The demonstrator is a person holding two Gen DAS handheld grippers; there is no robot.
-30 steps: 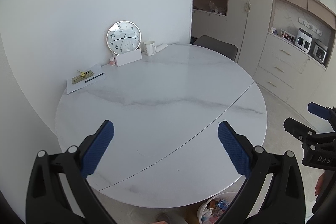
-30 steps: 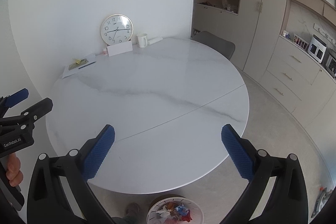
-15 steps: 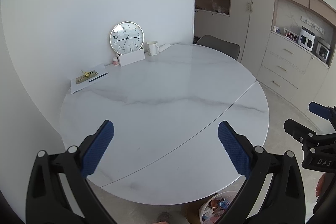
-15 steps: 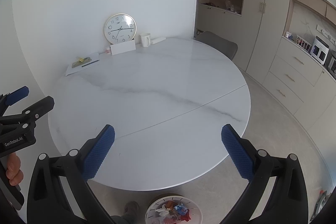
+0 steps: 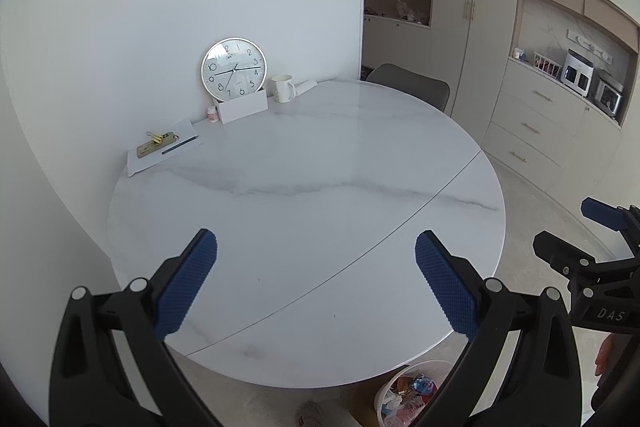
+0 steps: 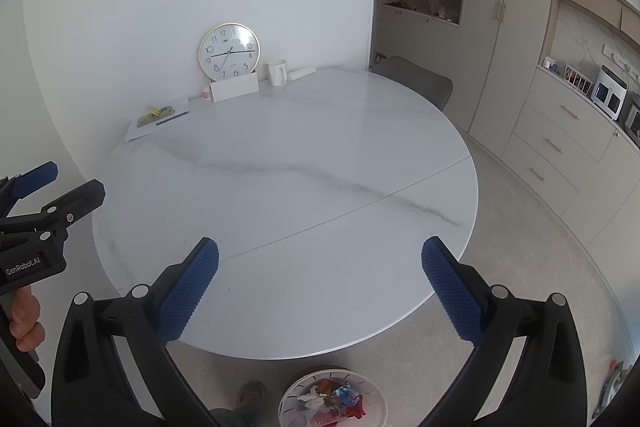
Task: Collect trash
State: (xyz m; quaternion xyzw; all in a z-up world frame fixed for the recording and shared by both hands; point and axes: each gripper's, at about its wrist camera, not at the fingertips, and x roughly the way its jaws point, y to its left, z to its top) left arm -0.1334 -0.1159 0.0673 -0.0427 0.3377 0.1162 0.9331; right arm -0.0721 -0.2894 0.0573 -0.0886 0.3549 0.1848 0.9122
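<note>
Both claws, left [image 5: 316, 281] and right [image 6: 320, 285], spread apart, empty, over round marble desk [image 6: 304, 163]; upright trash bin [image 6: 334, 401] on floor at 6 o'clock.

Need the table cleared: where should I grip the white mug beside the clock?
Grip the white mug across its body from above or the near side. It stands upright, its handle points right towards the white tube, and the white box crowds its left.

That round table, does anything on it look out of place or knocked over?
One oddity: the wall clock stands on the table, propped behind a white box against the wall rather than hung. Nothing looks spilled; the mug is upright. The trash bin sits on the floor, full of wrappers.
</note>
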